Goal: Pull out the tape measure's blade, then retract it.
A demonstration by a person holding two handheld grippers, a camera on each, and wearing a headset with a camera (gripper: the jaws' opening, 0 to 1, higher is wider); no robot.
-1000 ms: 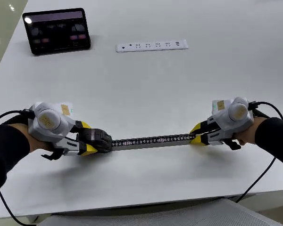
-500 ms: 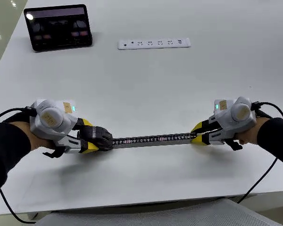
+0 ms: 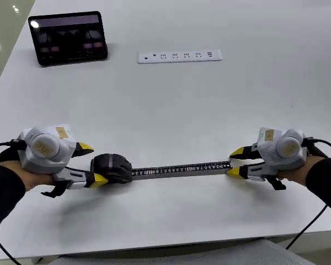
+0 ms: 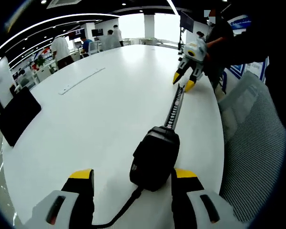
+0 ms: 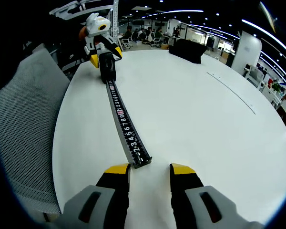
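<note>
On white bench [image 3: 182,99]: black tape measure case [image 3: 111,167], dark numbered blade [image 3: 179,168] extended flat toward right tool [image 3: 235,161], jaws apart, blade tip just ahead. Beside case, left tool [image 3: 93,163], jaws apart. Far side, well apart: black tablet [image 3: 68,36], white power strip [image 3: 179,56].

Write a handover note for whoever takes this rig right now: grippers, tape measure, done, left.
Left gripper: open, at the tape measure case, not clamped on it.
Right gripper: open, with the blade's end just ahead of its jaws, not gripped.
Blade: pulled out, lying flat on the table between the two grippers.
Done: pull-out.
Left: retract the blade. That probably means taking hold of the case again first.
</note>
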